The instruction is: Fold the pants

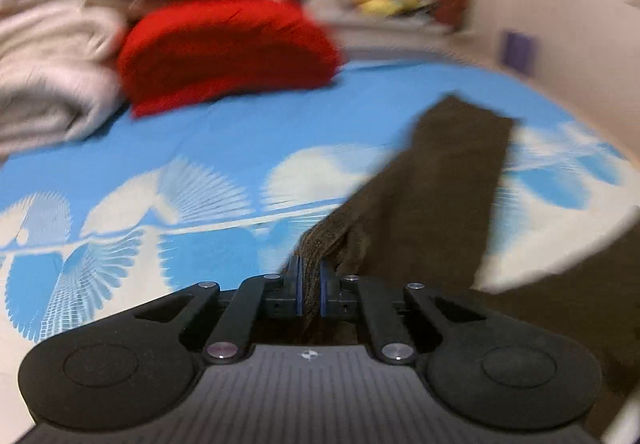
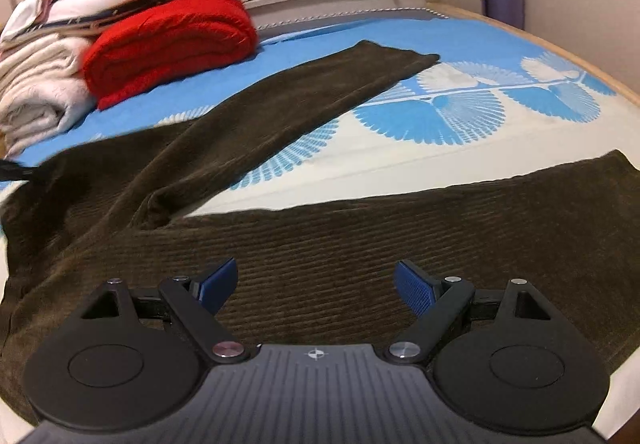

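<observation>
Your left wrist view is smeared with motion blur, so the clutter along the far windowsill is hard to make out there, and the pants (image 1: 436,188) run out of frame at the lower right. Your left claw (image 1: 310,286) is clamped on a bunched ridge of that brown ribbed corduroy. Your right claw (image 2: 316,286) hangs spread wide over the nearer leg, gripping nothing. The pants (image 2: 304,244) lie on the bed (image 2: 460,44), legs splayed over its blue-and-white fan-print sheet, near a rolled red knit blanket (image 2: 168,40).
</observation>
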`<state>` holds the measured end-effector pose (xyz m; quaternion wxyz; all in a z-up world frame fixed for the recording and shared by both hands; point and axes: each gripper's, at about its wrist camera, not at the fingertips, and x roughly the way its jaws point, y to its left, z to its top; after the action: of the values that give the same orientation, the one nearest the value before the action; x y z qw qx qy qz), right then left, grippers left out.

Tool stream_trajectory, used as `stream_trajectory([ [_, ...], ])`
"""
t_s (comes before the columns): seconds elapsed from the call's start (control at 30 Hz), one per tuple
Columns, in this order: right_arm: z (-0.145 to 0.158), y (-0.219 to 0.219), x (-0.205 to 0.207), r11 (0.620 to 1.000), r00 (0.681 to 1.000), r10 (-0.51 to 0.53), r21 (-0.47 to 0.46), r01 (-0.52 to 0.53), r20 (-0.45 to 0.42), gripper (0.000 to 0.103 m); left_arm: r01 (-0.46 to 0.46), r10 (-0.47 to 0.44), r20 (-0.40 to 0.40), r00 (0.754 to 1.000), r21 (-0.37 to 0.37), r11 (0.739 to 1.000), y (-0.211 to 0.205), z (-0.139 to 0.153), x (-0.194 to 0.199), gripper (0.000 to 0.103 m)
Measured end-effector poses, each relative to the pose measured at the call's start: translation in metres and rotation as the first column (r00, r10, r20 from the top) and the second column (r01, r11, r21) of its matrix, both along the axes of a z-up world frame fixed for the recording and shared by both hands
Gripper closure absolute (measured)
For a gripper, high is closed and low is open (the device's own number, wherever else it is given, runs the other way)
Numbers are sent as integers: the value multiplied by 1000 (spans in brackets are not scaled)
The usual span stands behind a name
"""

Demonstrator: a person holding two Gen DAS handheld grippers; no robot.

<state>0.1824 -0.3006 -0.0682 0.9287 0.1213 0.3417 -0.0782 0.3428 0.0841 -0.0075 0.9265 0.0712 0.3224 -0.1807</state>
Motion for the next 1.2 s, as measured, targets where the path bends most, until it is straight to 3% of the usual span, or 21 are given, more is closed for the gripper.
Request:
stream_trajectory([
  [0.1,2,-6,-4,999,999,-33,13,33,14,16,121,-121,-5,993,12,993,-16,3,-88,97],
  [0.13,3,-8,-6,999,999,-42,14,42,19,16,153,-153,-31,988,8,988,-20,-4,-115,103],
  [0.23,4,-15,-12,998,997,-65,21,64,30,16,220,-219,-172,960,-12,975,-19,-37,-178,103],
  [0.33,5,-20,-17,997,997,-66,42,65,33,16,126,-125,-279,952,-16,992,-6,-73,-204,103],
  [0.4,5,-22,-19,997,997,-67,51,65,37,16,53,-83,-289,954,-108,993,7,-73,-201,91],
  [0.43,5,-22,-20,996,997,-67,57,65,40,16,7,-44,-266,963,-137,991,13,-69,-197,69],
  [0.47,5,-21,-21,996,997,-63,65,60,41,16,-60,18,-234,972,-173,983,21,-62,-193,35],
  [0.53,6,-18,-22,996,998,-52,74,48,44,16,-151,112,-176,978,-229,962,27,-52,-184,5],
  [0.57,6,-16,-22,996,998,-44,75,41,45,16,-200,168,-141,976,-257,946,30,-48,-178,3],
  [0.63,6,-12,-22,997,999,-27,76,23,44,16,-267,226,-171,959,-278,923,29,-48,-154,3],
  [0.73,6,-6,-20,998,999,-17,65,14,44,16,-368,277,-298,914,-316,874,32,-68,-113,3],
  [0.77,6,-5,-20,998,999,-18,68,15,47,16,-396,282,-345,895,-325,859,33,-78,-99,9],
  [0.8,6,-6,-20,997,999,-21,74,17,49,16,-413,281,-378,882,-336,846,33,-85,-94,18],
  [0.87,8,-11,-20,993,998,-33,113,26,58,16,-450,295,-409,863,-361,817,39,-93,-87,67],
  [0.9,10,-16,-19,989,997,-36,148,26,65,16,-466,313,-402,860,-375,801,43,-92,-87,82],
  [1.0,17,-37,0,972,996,-41,235,21,79,16,-460,310,-368,877,-450,765,57,-78,-97,85],
  [1.1,29,-56,50,948,995,-23,317,-10,101,18,-432,300,-319,899,-535,726,74,-59,-108,86],
  [1.2,39,-67,119,934,989,-26,355,-28,147,20,-444,297,-340,893,-544,712,84,-60,-104,86],
])
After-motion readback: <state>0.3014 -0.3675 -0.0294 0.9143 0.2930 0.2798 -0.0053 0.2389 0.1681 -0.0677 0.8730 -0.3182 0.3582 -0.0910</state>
